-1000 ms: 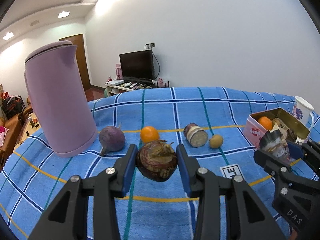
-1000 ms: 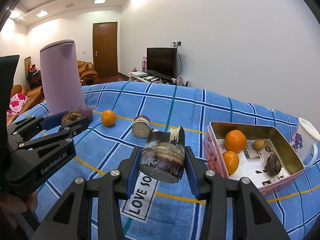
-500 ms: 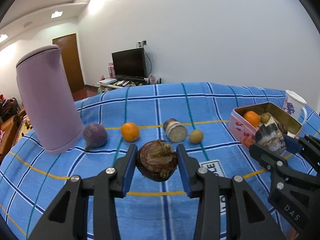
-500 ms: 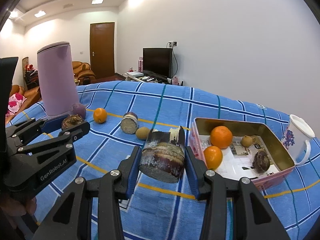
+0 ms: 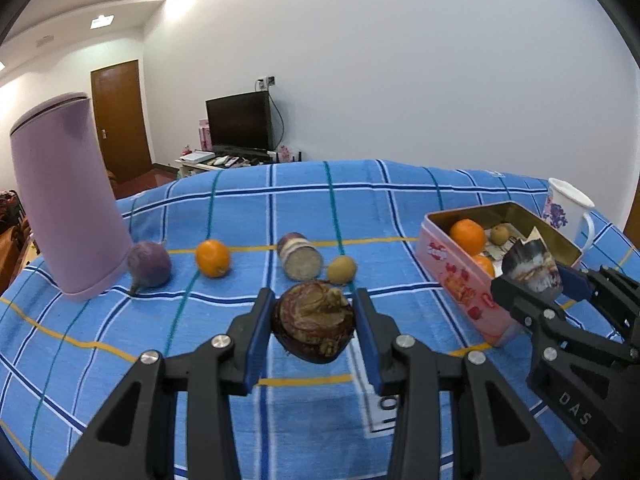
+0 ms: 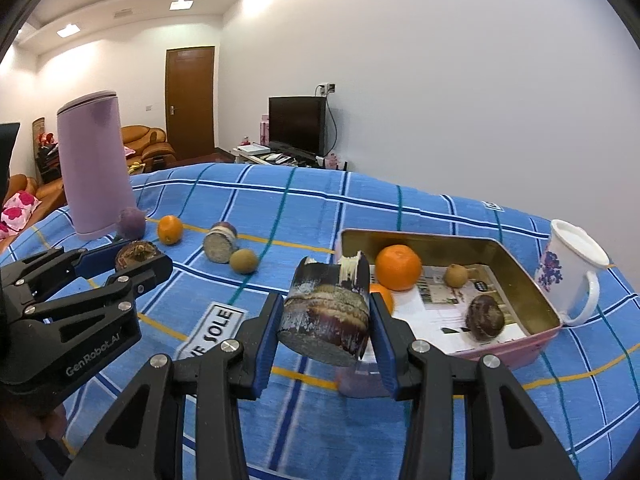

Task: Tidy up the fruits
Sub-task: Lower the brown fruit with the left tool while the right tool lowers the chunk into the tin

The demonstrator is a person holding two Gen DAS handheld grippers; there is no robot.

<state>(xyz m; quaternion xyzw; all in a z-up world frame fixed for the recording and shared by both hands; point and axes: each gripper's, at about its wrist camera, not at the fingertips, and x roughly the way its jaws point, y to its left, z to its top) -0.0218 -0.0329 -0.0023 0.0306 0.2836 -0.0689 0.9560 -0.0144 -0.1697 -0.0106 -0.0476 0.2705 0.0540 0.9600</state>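
Observation:
My left gripper (image 5: 314,330) is shut on a round brown taro root (image 5: 313,326), held above the blue checked cloth. My right gripper (image 6: 326,322) is shut on a cut dark sugarcane chunk (image 6: 326,312), held at the near left rim of the pink tin box (image 6: 532,340). The tin holds two oranges (image 6: 398,267), a small brown fruit (image 6: 457,275) and a dark round fruit (image 6: 484,317). On the cloth lie a purple beet (image 5: 149,264), an orange (image 5: 212,258), a cut sugarcane piece (image 5: 300,257) and a kiwi-like fruit (image 5: 341,269).
A tall lilac kettle (image 5: 66,208) stands at the left by the beet. A white flowered mug (image 6: 568,270) stands right of the tin. A white label (image 6: 212,330) lies on the cloth. Sofa, door and TV are behind the table.
Both grippers have moved right toward the tin, each still holding its item. The sugarcane chunk now sits at the tin's near left rim.

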